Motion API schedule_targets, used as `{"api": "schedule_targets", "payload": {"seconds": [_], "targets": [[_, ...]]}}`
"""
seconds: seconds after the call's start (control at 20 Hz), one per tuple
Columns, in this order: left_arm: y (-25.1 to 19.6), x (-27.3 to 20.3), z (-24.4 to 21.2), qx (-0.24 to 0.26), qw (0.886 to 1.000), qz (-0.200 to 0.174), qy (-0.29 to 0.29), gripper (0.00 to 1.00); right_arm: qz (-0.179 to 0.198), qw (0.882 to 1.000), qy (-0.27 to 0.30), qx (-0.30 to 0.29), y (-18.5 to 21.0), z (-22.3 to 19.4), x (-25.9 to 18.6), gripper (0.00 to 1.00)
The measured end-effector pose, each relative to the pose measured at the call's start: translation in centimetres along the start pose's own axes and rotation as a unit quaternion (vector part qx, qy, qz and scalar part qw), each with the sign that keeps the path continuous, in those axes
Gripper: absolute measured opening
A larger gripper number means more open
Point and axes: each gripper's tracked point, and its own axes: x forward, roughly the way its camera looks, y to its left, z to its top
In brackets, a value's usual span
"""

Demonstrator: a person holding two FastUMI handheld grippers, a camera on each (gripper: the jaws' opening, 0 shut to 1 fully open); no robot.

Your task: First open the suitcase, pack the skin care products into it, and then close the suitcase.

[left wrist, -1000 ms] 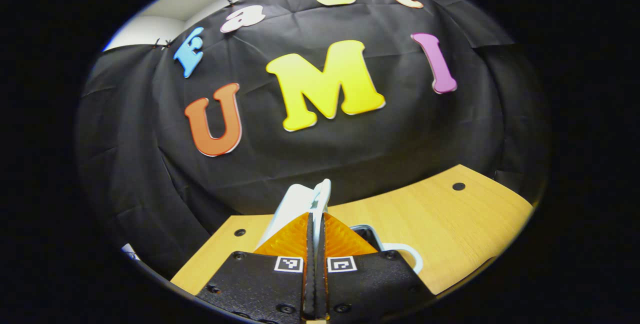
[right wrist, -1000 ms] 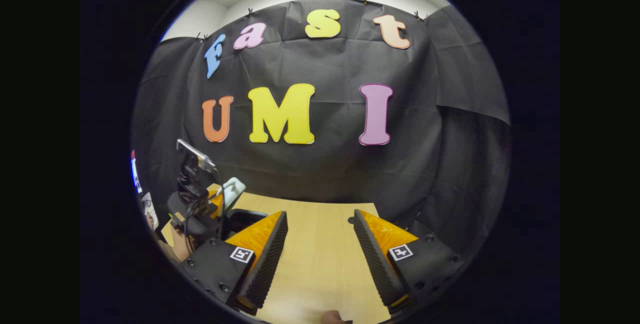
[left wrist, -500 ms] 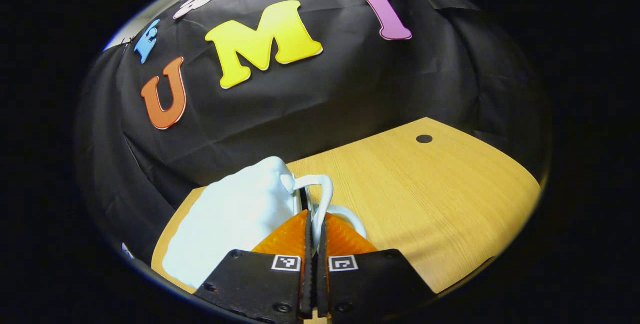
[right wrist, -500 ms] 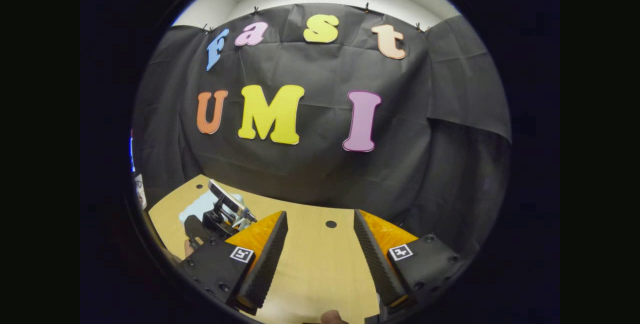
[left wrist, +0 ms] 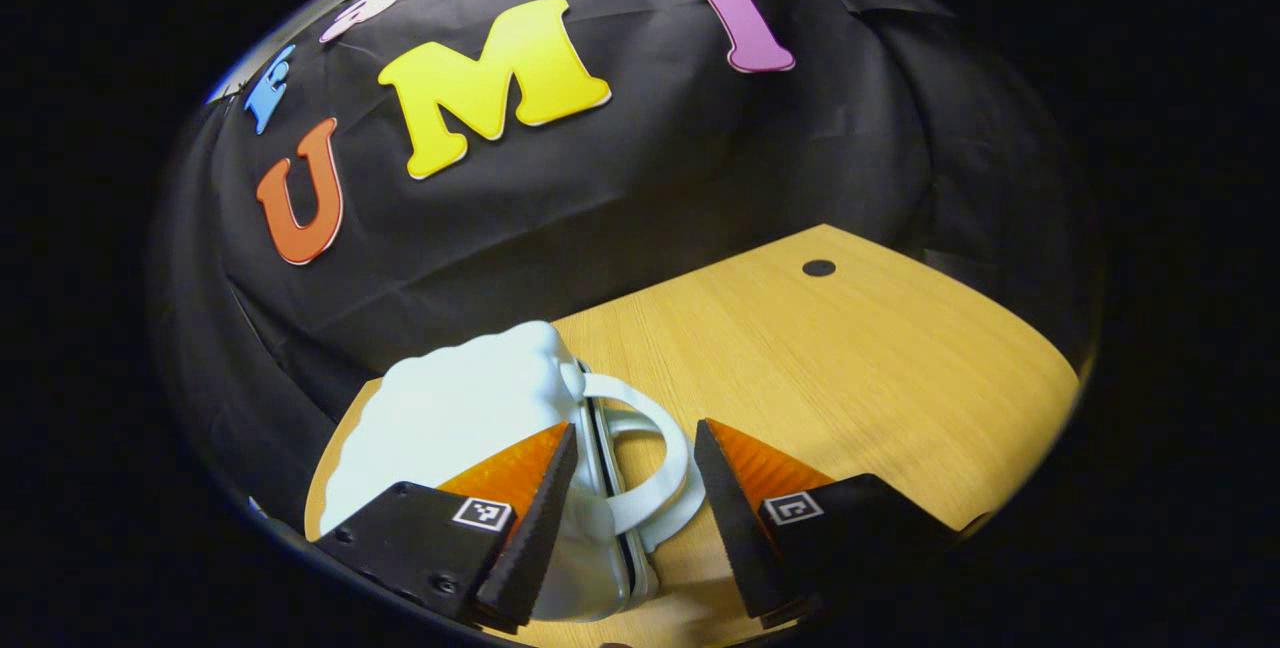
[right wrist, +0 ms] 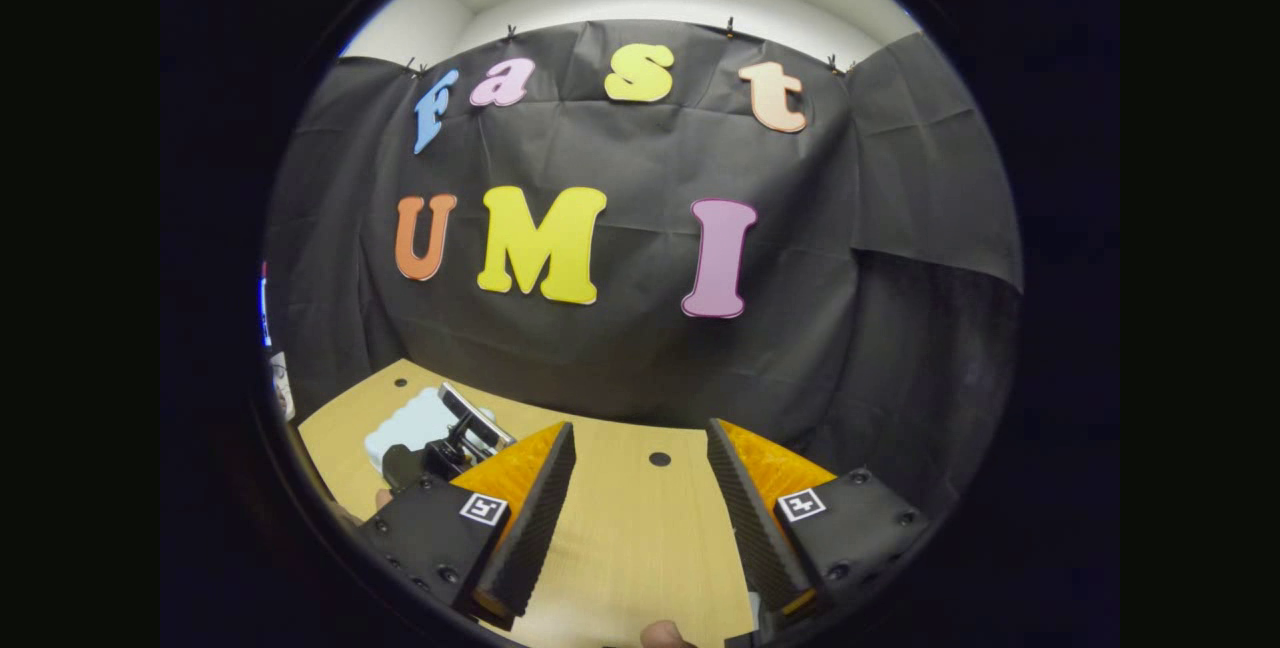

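Lying shut, suitcase (left wrist: 450,418) on table (left wrist: 860,358).

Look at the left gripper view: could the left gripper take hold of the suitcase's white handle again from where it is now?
Probably yes. The left gripper has its jaws open on either side of the handle of the closed suitcase on the table, and nothing lies between them.

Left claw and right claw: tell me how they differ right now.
The left claw straddles the pale suitcase's white handle without gripping it; the right claw has bare wooden table between its fingers. The left claw sits low over the closed suitcase; the right claw hangs apart from it. Both are open.
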Motion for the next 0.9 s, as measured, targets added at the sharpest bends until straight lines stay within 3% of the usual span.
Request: {"api": "schedule_targets", "payload": {"seconds": [0.15, 0.3, 0.4, 0.55, 0.8, 0.85, 0.9], "targets": [[2.7, -3.1, 3.3, -0.034, 0.999, 0.017, -0.027, 0.91, 0.002, 1.0, -0.008, 0.002, 1.8, 0.8, 0.3, 0.8], [6.3, -6.7, 6.2, -0.073, 0.995, 0.038, -0.055, 0.98, 0.016, 1.0, -0.02, 0.008, 4.7, 1.6, 0.7, 0.79], [9.7, -9.2, 7.3, -0.09, 0.991, 0.069, -0.067, 0.98, 0.017, 0.999, -0.026, 0.016, 6.2, 2.1, 1.2, 0.81], [13.4, -13.0, 8.8, -0.132, 0.984, 0.077, -0.094, 0.99, 0.019, 0.999, -0.03, 0.034, 8.8, 2.6, 2.0, 0.8], [19.4, -17.3, 9.8, -0.156, 0.977, 0.092, -0.111, 0.98, 0.025, 0.999, -0.017, 0.036, 13.9, 1.8, 3.6, 0.8], [20.1, -17.8, 10.0, -0.158, 0.977, 0.092, -0.113, 0.94, 0.027, 0.999, -0.015, 0.037, 14.9, 1.7, 3.9, 0.8], [20.8, -18.1, 10.3, -0.155, 0.976, 0.093, -0.117, 0.98, 0.028, 0.999, -0.014, 0.036, 15.8, 1.7, 4.1, 0.8]]}}
